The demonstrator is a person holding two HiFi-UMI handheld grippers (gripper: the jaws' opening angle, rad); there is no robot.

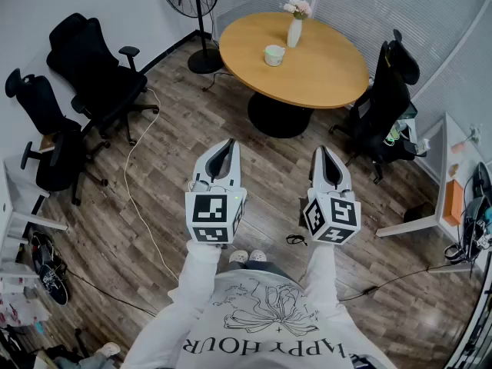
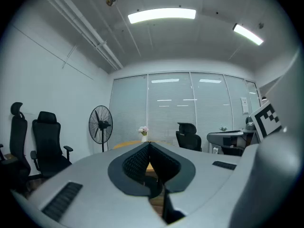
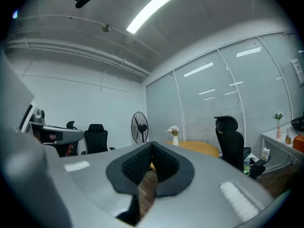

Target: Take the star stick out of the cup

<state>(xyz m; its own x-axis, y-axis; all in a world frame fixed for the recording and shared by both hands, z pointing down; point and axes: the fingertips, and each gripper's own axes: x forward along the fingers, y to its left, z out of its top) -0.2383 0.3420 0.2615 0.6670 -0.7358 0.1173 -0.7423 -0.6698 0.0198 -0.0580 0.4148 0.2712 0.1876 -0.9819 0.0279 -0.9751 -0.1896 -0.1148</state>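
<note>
You wear a white long-sleeved top (image 1: 257,325) with black flower line-art and lettering, and pale shoes (image 1: 247,257); your light-grey left gripper (image 1: 228,142) and right gripper (image 1: 324,151) each carry a black-and-white marker cube (image 1: 214,215).

Round tan wooden worktop (image 1: 323,71): smooth, low sheen.
Grey-brown plank floor (image 1: 192,133): matt, grained wood look.
Small white cup (image 1: 274,54) and slim white vase (image 1: 294,33): possibly glazed ceramic.
Left tongs (image 1: 228,142), right tongs (image 1: 323,151): matt grey plastic shells with black ribbed pads (image 2: 136,162).
White sweatshirt (image 1: 254,317): soft cloth.

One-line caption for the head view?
Left claw and right claw, shut and empty, above wood floor, short of round table bearing cup and flower vase.
</note>
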